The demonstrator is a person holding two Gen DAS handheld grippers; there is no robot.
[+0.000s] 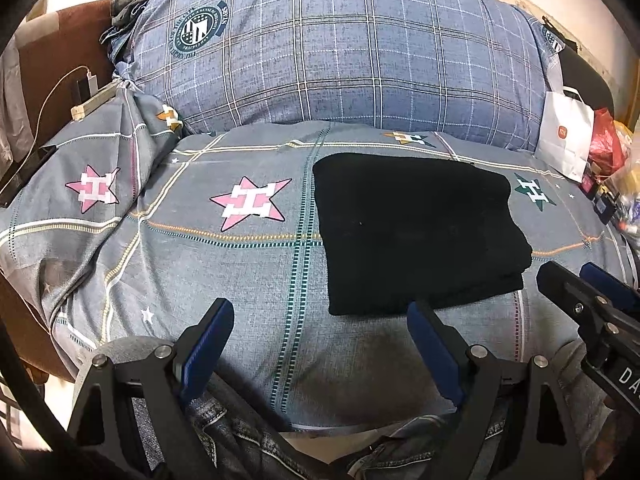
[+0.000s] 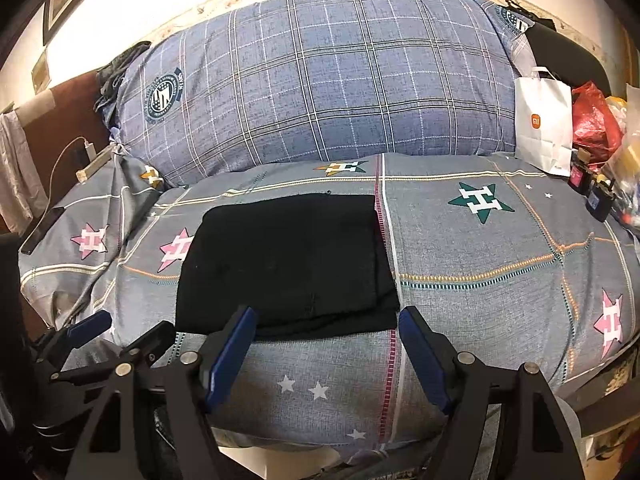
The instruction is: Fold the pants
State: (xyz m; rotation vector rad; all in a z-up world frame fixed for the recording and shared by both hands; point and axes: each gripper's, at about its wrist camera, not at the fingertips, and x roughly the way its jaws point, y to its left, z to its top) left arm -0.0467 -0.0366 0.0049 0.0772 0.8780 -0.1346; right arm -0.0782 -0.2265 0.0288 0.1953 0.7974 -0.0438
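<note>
**Folded Pants: Handling and Grip Points**

Bed (image 1: 256, 312): soft, yielding support; expect sinking under pressure.

Pants (image 1: 416, 232): black, lying in a compact folded rectangle mid-bed, stacked layers showing along the near edge. Judged soft, limp, light, not slippery and not fragile; likely to sag and unfold if lifted by one layer. Take hold at the near corners, pinching all layers together.

Left gripper (image 1: 320, 320): jaws wide, empty, just short of the near edge.

Right gripper (image 2: 326, 326): jaws wide, empty, at the near right corner.
</note>
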